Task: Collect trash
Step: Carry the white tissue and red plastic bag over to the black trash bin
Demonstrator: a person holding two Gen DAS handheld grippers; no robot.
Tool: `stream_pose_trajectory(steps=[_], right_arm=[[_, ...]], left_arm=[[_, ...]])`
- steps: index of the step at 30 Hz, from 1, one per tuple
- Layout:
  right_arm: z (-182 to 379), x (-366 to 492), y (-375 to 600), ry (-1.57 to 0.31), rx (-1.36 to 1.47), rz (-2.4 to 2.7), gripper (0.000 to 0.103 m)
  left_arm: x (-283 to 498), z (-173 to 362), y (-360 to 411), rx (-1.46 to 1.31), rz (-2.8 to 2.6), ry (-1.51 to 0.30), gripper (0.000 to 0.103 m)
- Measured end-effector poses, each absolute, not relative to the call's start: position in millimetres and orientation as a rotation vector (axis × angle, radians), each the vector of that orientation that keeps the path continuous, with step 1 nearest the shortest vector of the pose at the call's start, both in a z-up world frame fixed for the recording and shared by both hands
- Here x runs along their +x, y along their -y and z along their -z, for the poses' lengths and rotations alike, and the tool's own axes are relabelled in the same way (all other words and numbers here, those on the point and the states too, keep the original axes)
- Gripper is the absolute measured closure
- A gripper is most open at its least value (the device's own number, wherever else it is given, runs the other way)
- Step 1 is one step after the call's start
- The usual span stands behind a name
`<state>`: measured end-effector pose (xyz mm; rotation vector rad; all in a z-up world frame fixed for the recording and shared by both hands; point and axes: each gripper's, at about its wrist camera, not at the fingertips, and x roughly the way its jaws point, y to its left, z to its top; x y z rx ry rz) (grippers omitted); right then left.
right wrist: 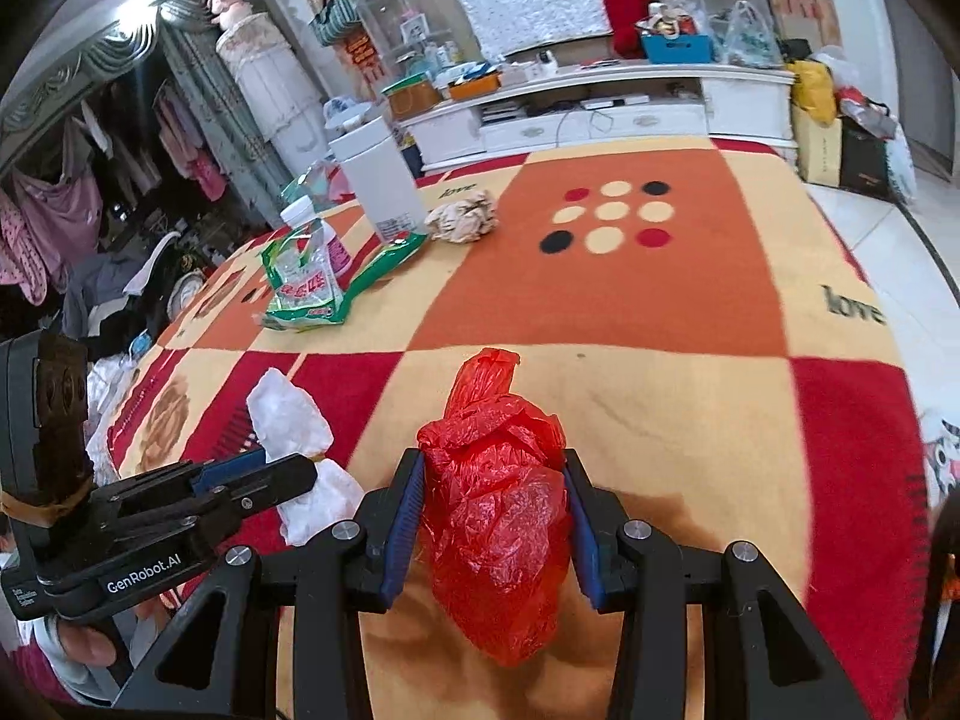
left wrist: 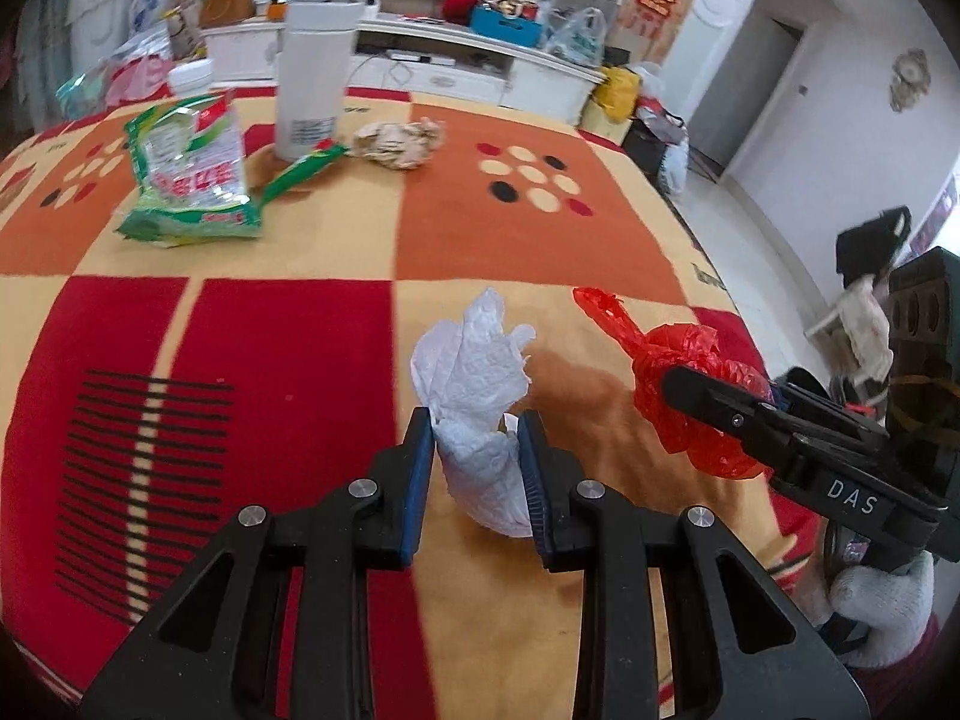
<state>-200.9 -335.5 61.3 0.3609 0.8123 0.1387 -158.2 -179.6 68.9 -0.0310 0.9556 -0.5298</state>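
Observation:
My left gripper [left wrist: 477, 447] is shut on a crumpled white tissue [left wrist: 474, 372] and holds it over the blanket-covered table [left wrist: 300, 330]. My right gripper [right wrist: 492, 480] is shut on a crumpled red plastic bag [right wrist: 498, 498], just right of the left one. The red bag also shows in the left wrist view [left wrist: 684, 384], and the tissue shows in the right wrist view [right wrist: 288, 414]. A green snack wrapper [left wrist: 189, 180], a green strip wrapper [left wrist: 300, 171] and a crumpled beige paper ball [left wrist: 399, 141] lie at the far side.
A tall white container [left wrist: 312, 66] stands at the far edge by the wrappers. A small white-capped bottle [right wrist: 318, 234] stands behind the green wrapper. A white cabinet [right wrist: 600, 108] with clutter lies beyond the table. The tiled floor [right wrist: 888, 228] is to the right.

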Motion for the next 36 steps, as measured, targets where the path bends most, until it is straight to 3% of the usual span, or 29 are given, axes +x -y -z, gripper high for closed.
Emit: stream_pose_trajectory(steps=[36], right_arm=[[-58,-308,458,-0.771,0.472,0.115,0.061]], left_arm=[[-211,-75,346,0.140,0.809,-0.943,0.077]])
